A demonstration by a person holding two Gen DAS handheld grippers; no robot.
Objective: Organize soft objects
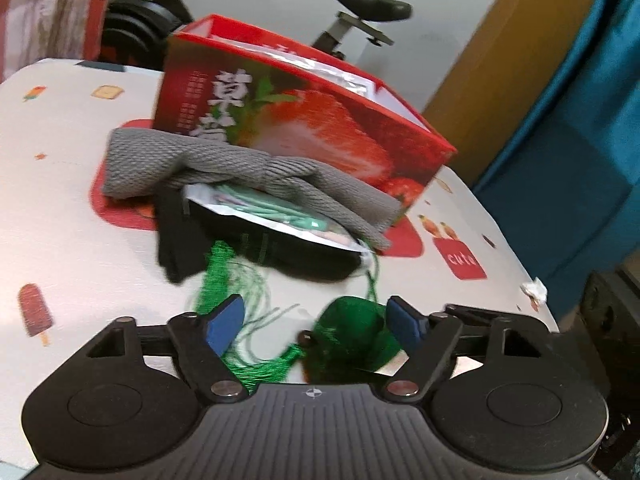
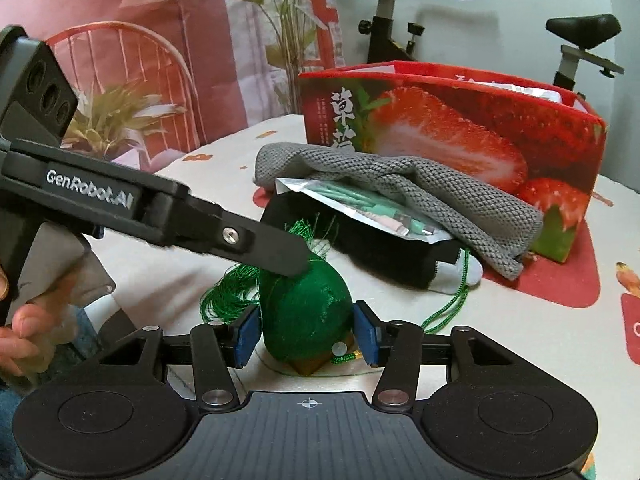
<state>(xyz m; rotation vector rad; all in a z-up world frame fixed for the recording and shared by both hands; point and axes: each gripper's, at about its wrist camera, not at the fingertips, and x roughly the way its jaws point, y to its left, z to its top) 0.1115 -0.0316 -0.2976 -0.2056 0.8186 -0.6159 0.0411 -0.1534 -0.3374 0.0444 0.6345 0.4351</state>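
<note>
A green tasselled pouch (image 2: 306,320) sits on the table between the blue pads of my right gripper (image 2: 306,332), which is shut on it. My left gripper (image 1: 316,322) is open, its fingers either side of the same pouch (image 1: 352,328); its fingertip (image 2: 288,256) rests near the pouch's top in the right wrist view. Beyond lie a grey knitted cloth (image 2: 400,184), a black sock (image 2: 384,256) and a clear packet of green cables (image 2: 372,208), piled before a red strawberry box (image 2: 460,136). The pile also shows in the left wrist view: cloth (image 1: 224,164), sock (image 1: 280,248), box (image 1: 320,120).
The table has a white cloth with printed pictures (image 1: 60,184). An exercise bike (image 2: 580,44) stands behind the box. A pink printed curtain (image 2: 160,40) hangs at the left. A blue curtain (image 1: 580,120) and a crumpled tissue (image 1: 534,290) are at the table's right edge.
</note>
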